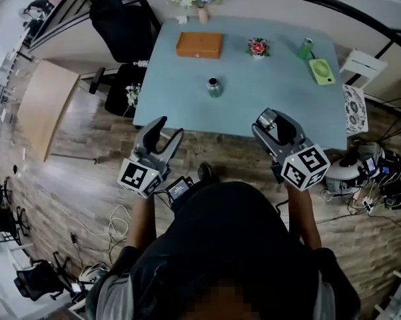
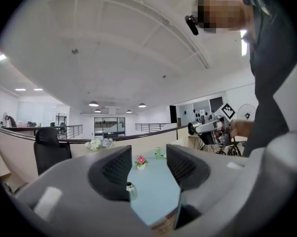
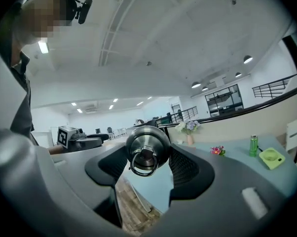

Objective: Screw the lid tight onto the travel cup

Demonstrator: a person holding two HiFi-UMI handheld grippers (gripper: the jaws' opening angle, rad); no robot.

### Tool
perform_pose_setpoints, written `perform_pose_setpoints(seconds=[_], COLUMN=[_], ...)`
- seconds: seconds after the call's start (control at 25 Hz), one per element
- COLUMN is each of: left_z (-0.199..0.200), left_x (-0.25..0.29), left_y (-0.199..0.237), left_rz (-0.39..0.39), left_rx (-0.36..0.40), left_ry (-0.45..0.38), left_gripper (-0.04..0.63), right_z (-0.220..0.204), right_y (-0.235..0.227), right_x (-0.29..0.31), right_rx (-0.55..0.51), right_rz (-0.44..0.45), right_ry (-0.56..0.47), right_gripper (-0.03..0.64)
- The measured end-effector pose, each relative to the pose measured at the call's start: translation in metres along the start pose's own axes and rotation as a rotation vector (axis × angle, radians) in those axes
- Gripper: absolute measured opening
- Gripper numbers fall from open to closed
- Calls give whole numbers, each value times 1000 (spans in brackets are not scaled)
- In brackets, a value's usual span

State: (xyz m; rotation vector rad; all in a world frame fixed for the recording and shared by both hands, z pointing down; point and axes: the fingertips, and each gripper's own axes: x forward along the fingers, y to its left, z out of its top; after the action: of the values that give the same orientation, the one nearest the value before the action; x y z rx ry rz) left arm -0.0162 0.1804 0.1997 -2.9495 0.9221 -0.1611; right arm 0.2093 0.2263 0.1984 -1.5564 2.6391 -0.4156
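The step in hand looks like bringing the lid to the cup, and neither gripper has reached the desk (image 1: pixel 274 99) yet. The right gripper (image 1: pixel 270 124) has its jaws clenched on the steel lid (image 3: pixel 147 152), pads on its round sides and the ring-topped end facing back at the camera, so the open underside appears to point forward, away from the person. The travel cup (image 1: pixel 214 87) stands upright and alone near the middle of the desk, well apart from both grippers and clear of the orange box (image 1: pixel 199 45) and the flower pot (image 1: pixel 257 47) farther back. The left gripper (image 1: pixel 170 129) is released, jaws apart with nothing between them, only the desk and the cup showing far off through the gap. To do this well, the left gripper should probably go in first and clamp the cup's body low, so the cup cannot spin or tip. The right gripper would then need to pitch down until the lid's underside faces the cup's mouth, set it flat and centred, and only then twist. A tilted start risks cross-threading, and the smooth steel could slip in the pads, so short turns with a firm squeeze seem wiser.
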Motion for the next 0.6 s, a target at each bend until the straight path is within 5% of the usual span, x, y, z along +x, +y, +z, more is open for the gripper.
perform_pose_setpoints(seconds=[0.6], left_z=[-16], left_x=[45], left_y=[89], left_rz=[-227], left_rx=[-22], left_ry=[-55], left_gripper=[235], right_z=[3], right_y=[22], right_x=[72], right_rx=[-20], right_rz=[-170], right_ry=[12], right_gripper=[264])
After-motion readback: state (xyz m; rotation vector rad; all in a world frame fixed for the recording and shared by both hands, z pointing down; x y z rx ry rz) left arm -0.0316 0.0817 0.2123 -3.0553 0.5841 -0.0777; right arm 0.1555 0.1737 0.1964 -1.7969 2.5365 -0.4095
